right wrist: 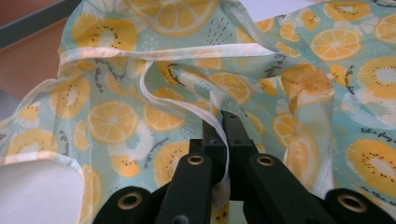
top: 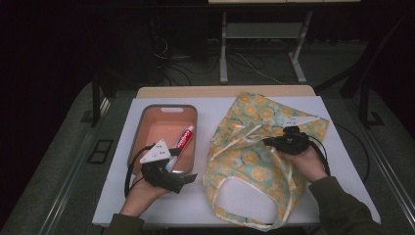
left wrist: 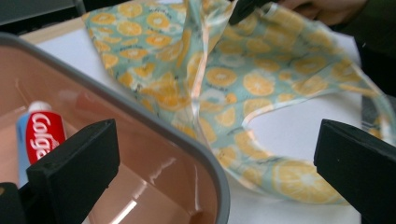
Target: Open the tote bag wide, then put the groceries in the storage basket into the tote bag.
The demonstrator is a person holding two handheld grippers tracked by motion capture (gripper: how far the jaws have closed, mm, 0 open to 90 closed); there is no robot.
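Clamped on the pale edge strip of the orange-slice-printed teal fabric bag (right wrist: 187,93) on the white table (top: 122,196), the right claw (right wrist: 219,119) contrasts with the wide-open left claw (left wrist: 215,158) over the grey-rimmed pink plastic tray (top: 147,122) holding a red-and-white toothpaste tube (top: 184,137).

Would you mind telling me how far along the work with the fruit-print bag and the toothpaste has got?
Early days. Done: the right gripper has shut on the pale edge of the bag and holds a fold raised. In hand: the left gripper hovers open at the near rim of the tub. Left, probably: the toothpaste lies in the tub, not yet picked up or put in the bag.
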